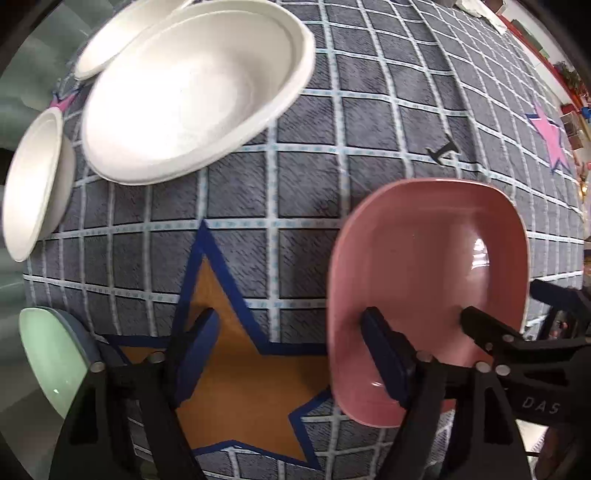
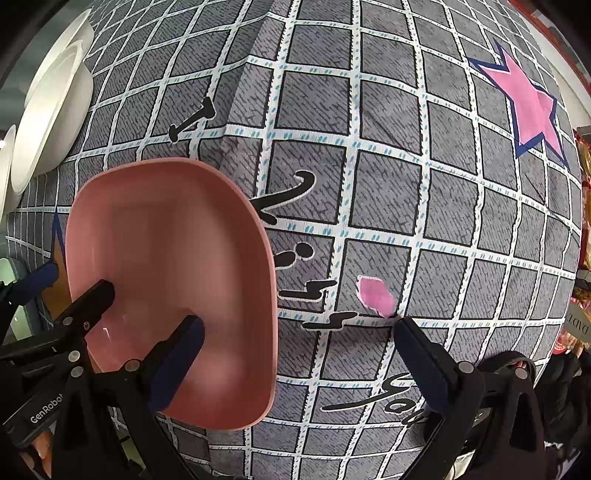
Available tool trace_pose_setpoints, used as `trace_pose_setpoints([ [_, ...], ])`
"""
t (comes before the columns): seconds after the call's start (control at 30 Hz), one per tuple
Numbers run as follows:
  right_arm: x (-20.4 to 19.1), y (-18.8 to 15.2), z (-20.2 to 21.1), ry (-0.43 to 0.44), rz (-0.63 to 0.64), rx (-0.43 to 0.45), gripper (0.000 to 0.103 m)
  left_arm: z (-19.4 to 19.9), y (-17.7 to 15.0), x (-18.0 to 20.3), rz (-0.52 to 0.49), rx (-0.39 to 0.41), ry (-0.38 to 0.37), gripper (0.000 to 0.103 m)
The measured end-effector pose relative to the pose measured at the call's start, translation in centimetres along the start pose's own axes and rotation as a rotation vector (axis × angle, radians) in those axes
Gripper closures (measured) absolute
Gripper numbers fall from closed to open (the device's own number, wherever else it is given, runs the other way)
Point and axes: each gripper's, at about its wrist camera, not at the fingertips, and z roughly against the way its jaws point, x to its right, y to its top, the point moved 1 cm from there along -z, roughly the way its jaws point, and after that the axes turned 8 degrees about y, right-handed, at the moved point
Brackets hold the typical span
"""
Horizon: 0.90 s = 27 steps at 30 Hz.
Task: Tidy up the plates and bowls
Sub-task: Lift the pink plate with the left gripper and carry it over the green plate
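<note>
A pink bowl (image 1: 424, 258) with rounded corners rests upright on the grey checked tablecloth (image 1: 303, 184). My left gripper (image 1: 290, 317) points down and straddles the bowl's left wall. Its right finger (image 1: 384, 354) is inside the bowl and its left finger (image 1: 195, 350) hangs over an orange star, well clear of the rim. My right gripper (image 2: 298, 322) straddles the opposite wall of the pink bowl (image 2: 166, 240), one finger (image 2: 177, 365) inside and the other finger (image 2: 421, 362) over the cloth. Neither pair of pads presses on the bowl.
A large white bowl (image 1: 192, 92) stands at the far left with a white plate (image 1: 122, 33) behind it and another white bowl (image 1: 33, 184) beside it. A pale green plate (image 1: 55, 354) lies at the near left edge. Bare cloth (image 2: 406, 166) stretches right of the pink bowl.
</note>
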Motion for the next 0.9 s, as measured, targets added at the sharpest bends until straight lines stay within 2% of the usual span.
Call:
trace_pose_setpoints([
  [0.1, -0.8, -0.5, 0.6, 0.014, 0.021, 0.027, 0.017, -0.2, 0.0, 0.8, -0.041, 0.003, -0.018, 0.043],
  [0.17, -1.4, -0.7, 0.9, 0.02, 0.041, 0.041, 0.038, 0.0, -0.1, 1.4, -0.069, 0.001, -0.043, 0.063],
  [0.2, -1.7, -0.8, 1.0, 0.026, 0.045, 0.045, 0.045, 0.0, -0.1, 1.7, -0.086, -0.002, -0.057, 0.068],
  [0.23, -1.9, -0.8, 1.1, 0.045, 0.043, 0.047, 0.059, 0.0, -0.2, 2.0, -0.096, -0.007, -0.068, 0.076],
  [0.27, -1.9, -0.8, 1.0, 0.068, 0.035, 0.042, 0.07, 0.0, -0.3, 2.2, -0.104, -0.013, -0.065, 0.076],
  [0.43, -1.0, -1.5, 0.6, 0.139, -0.036, 0.006, 0.072, -0.2, -1.3, 2.1, -0.119, -0.031, -0.074, 0.076],
  [0.6, -1.8, -3.8, -0.3, 0.137, -0.038, -0.029, 0.072, -0.6, -3.8, 2.3, -0.174, -0.024, -0.03, 0.076],
  [0.9, -2.7, -6.8, -1.7, 0.141, -0.085, -0.046, 0.072, -1.1, -8.8, 2.2, -0.246, -0.012, -0.028, 0.076],
])
